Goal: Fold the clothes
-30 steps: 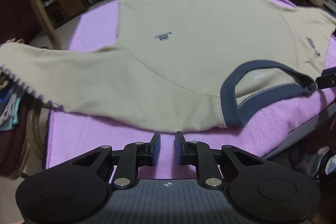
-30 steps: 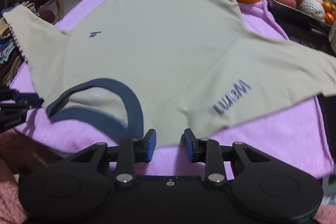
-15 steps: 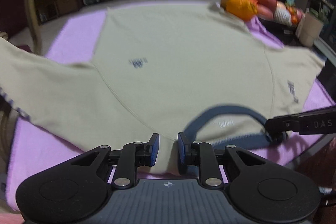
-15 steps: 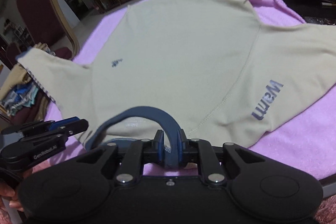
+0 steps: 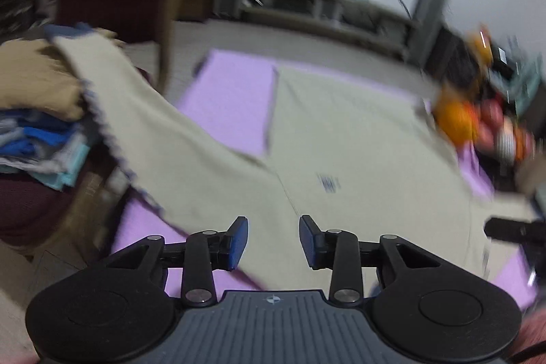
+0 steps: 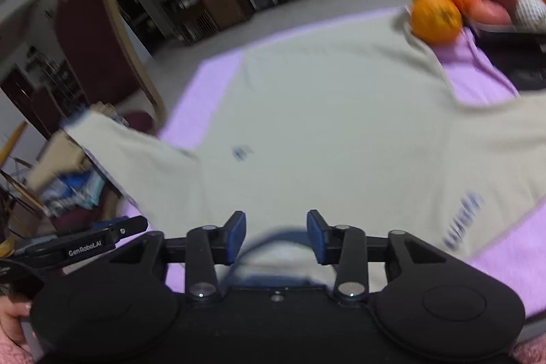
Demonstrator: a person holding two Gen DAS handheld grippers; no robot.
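A beige T-shirt (image 5: pixel 358 142) lies spread flat on the purple cloth (image 5: pixel 232 98). One sleeve (image 5: pixel 143 132) hangs off the left edge towards a chair. My left gripper (image 5: pixel 272 241) hovers above the near shoulder, its jaws opening with nothing between the pads. In the right wrist view the T-shirt (image 6: pixel 324 111) fills the middle, and its navy collar (image 6: pixel 269 280) lies just below my right gripper (image 6: pixel 275 236). That gripper's jaws are opening too, and the pads stand clear of the cloth. The left gripper (image 6: pixel 92 239) shows at the lower left there.
A pile of folded clothes (image 5: pixel 37 125) sits on a dark red chair (image 6: pixel 92 33) at the left. An orange (image 6: pixel 435 17) and a tray of fruit (image 6: pixel 494 9) stand at the far right corner, touching the shirt's hem. A hand (image 6: pixel 13 316) grips the left tool.
Both grippers have risen from the shirt's near edge and their jaws have parted. The right one has let go of the navy collar. The left view has swung leftwards.
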